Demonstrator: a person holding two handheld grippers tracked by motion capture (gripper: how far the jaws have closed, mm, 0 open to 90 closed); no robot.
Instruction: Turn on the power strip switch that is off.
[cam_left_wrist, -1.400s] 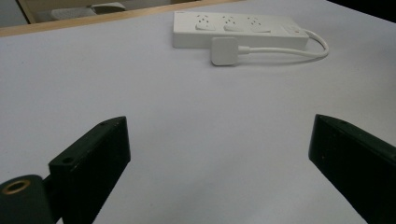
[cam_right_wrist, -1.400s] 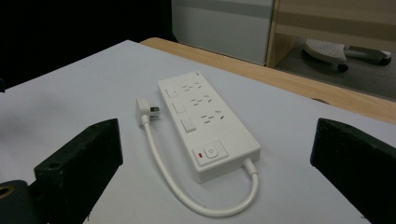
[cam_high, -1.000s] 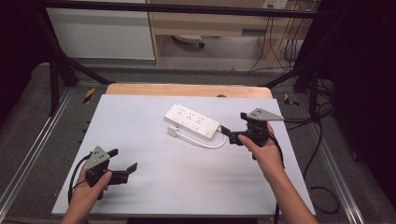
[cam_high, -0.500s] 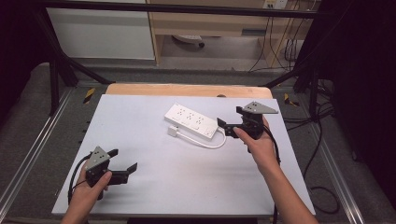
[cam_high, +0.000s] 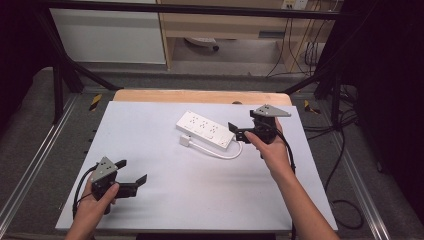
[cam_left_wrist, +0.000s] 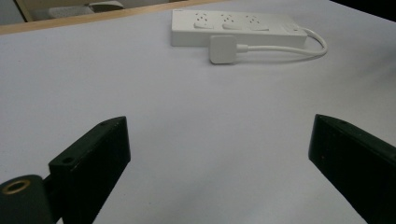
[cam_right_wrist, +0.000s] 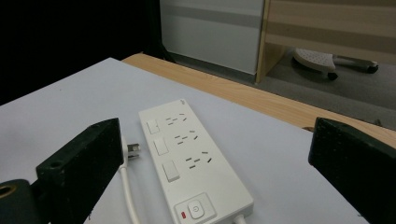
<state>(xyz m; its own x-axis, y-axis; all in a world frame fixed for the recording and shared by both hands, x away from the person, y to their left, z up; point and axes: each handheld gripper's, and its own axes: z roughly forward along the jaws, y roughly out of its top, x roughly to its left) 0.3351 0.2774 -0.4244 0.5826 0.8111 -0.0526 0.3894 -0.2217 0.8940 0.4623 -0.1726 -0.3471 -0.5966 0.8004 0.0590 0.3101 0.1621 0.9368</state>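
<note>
Power strip (cam_high: 206, 129) just beside right claw (cam_high: 234, 131), jaws apart.

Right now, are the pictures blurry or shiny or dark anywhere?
High view: the table is evenly lit with no glare, while the room's left and right edges go black. Left gripper view: the power strip far off looks soft, and its own black jaws show little detail. Right gripper view: the power strip is fairly sharp; the upper left is dark.
</note>
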